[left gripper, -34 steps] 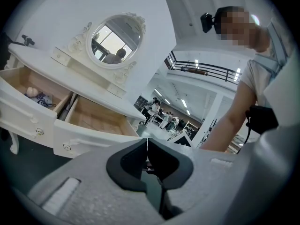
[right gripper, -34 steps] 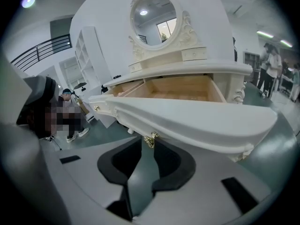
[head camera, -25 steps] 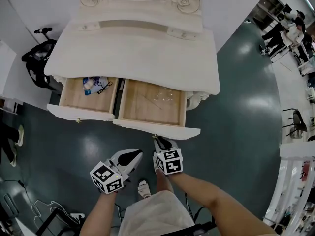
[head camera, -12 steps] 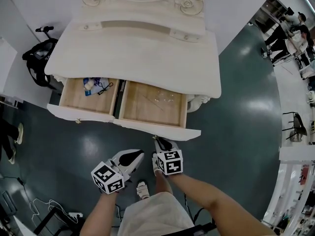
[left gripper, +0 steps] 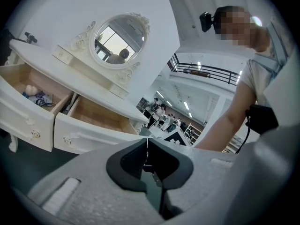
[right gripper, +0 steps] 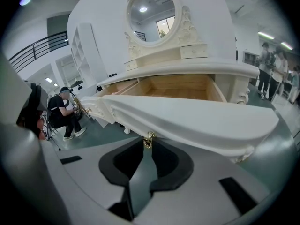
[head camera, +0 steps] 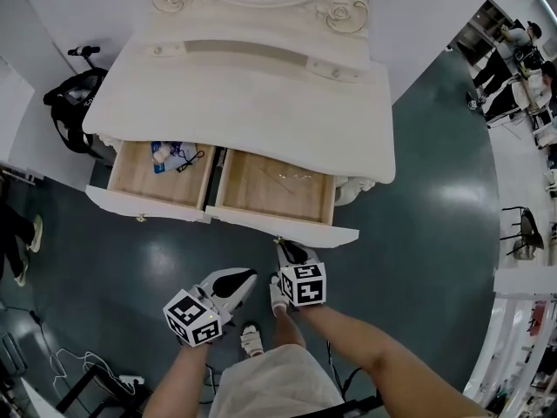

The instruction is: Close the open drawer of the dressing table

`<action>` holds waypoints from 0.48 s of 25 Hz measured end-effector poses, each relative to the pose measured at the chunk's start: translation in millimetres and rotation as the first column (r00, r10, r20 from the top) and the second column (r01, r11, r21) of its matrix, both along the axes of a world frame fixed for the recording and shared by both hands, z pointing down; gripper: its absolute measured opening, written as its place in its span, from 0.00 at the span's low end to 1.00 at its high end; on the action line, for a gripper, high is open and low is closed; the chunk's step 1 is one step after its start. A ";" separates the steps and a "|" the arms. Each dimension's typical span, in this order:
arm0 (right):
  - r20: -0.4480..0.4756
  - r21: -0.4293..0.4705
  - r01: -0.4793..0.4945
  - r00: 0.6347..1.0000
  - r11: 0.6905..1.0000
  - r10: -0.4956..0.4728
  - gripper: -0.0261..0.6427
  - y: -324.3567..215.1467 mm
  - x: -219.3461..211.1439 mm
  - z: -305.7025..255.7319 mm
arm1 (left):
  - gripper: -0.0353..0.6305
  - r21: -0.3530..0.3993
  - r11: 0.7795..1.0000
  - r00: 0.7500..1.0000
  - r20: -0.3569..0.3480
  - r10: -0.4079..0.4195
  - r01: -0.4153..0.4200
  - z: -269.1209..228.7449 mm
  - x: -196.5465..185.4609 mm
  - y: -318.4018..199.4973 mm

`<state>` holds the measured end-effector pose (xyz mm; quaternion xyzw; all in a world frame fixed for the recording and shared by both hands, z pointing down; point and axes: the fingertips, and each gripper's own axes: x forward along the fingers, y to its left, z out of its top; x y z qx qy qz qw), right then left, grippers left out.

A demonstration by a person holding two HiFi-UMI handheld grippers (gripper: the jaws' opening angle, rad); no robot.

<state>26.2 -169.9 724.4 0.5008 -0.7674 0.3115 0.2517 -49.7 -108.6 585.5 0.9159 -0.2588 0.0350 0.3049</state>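
Right gripper (right gripper: pixel 148 148) pinches the gold knob (right gripper: pixel 149 138) on the near front of the right drawer (head camera: pixel 277 192). That drawer sits slightly further into the dressing table (head camera: pixel 252 94) than a second ago, so closing looks under way. Left gripper (left gripper: pixel 147 142) is pressed together and empty. Left drawer (head camera: pixel 161 185) is also open.

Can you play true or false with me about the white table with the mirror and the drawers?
1. The left drawer and the right drawer are both open. True.
2. The left drawer is empty. False: small things lie at its back.
3. The right hand-held gripper is at the right drawer's gold knob. True.
4. The left hand-held gripper holds a toy. False: its jaws are together with nothing between them.
5. The mirror is square. False: it is oval.
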 end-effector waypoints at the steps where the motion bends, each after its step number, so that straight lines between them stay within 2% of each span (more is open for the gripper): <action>1: 0.000 -0.001 -0.002 1.000 1.000 0.002 0.13 -2.3 0.5 -0.1 | 0.07 -0.001 1.000 1.000 -0.001 -0.002 0.002 0.2 -0.7 -1.3; 12: 0.006 0.009 -0.033 0.999 0.999 0.033 0.13 -31.6 4.9 1.0 | 0.07 -0.014 1.000 1.000 -0.008 -0.008 0.008 9.4 -0.6 -18.0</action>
